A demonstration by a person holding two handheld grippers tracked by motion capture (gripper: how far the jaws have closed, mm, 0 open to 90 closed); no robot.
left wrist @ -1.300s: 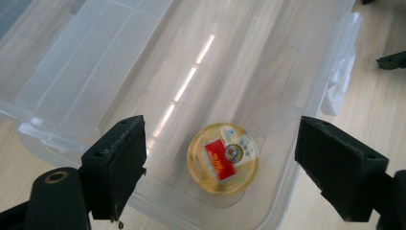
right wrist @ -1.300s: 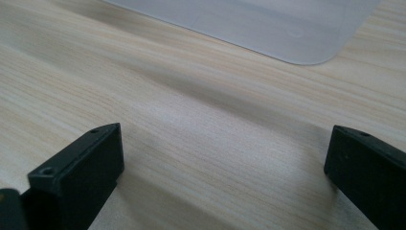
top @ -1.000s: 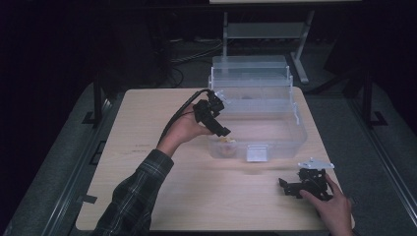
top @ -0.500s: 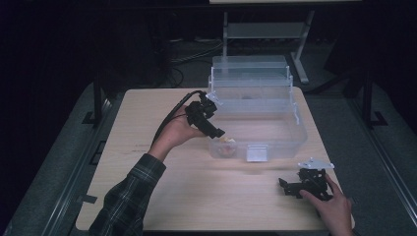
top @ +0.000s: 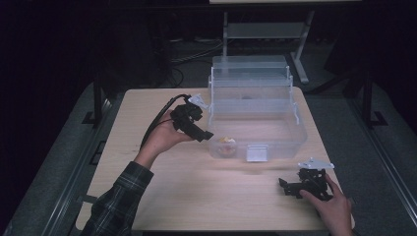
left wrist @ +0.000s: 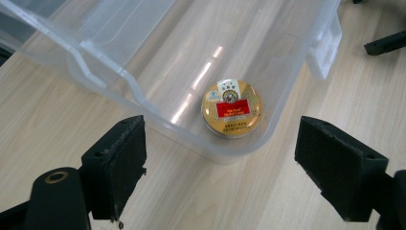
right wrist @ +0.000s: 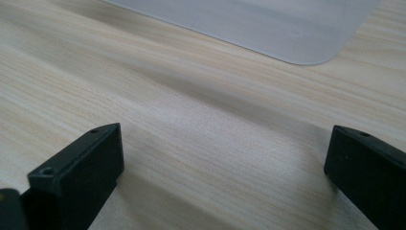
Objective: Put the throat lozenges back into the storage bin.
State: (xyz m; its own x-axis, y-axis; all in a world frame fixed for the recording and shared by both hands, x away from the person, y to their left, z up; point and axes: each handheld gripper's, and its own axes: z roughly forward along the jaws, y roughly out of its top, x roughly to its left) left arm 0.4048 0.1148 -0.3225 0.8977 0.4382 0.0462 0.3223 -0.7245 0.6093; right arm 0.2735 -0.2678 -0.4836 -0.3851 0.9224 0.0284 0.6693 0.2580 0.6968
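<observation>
A round gold tin with a red label (left wrist: 232, 108) lies flat inside the clear plastic box (top: 275, 140), in its near left corner (top: 225, 144). My left gripper (top: 202, 133) hovers just outside that corner, to the left of the box, open with nothing between its jaws (left wrist: 225, 177). My right gripper (top: 287, 186) rests low on the table near the front right edge, open and empty (right wrist: 225, 177). In the right gripper view, a corner of the box (right wrist: 287, 28) shows ahead.
The box's lid (top: 251, 73) stands up at the back of the wooden table (top: 162, 196). A latch (top: 257, 153) hangs on the box's front wall. A metal stand (top: 260, 29) and cables lie on the floor behind the table.
My left gripper has drawn back up and to the left, away from the box corner. The tin stays in the box. The right gripper has not moved.
</observation>
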